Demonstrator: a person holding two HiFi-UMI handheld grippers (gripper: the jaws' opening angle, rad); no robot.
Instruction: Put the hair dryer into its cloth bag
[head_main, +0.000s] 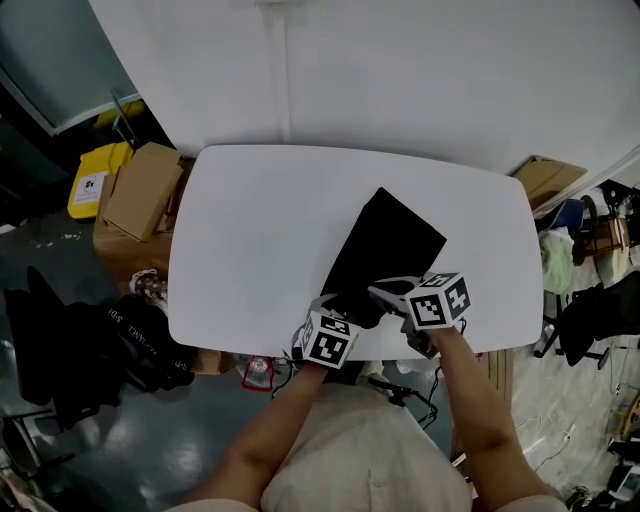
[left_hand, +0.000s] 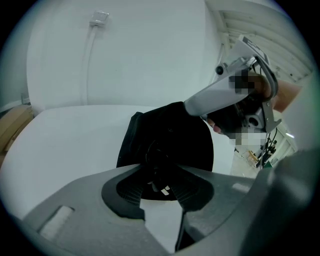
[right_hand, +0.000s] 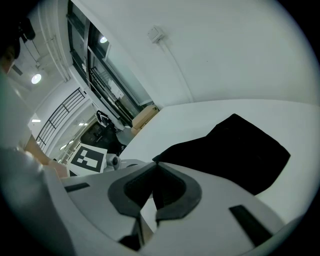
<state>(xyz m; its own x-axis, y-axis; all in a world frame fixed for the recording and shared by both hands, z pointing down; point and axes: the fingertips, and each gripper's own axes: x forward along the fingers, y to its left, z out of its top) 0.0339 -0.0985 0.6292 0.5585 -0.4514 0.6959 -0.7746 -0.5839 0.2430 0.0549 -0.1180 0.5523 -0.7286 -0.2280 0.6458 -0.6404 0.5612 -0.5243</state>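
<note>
Gripping one cloth bag (head_main: 385, 250), left tongs (left_hand: 160, 189), right tongs (right_hand: 155, 192), one table (head_main: 250, 220)

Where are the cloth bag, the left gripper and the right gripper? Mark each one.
cloth bag (head_main: 390, 240), head view, middle of the black cloth.
left gripper (left_hand: 160, 182), left gripper view, between its fingertips.
right gripper (right_hand: 156, 167), right gripper view, between its fingertips.

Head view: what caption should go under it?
On a white table, the left gripper and right gripper grip the near end of a black bag.
</note>
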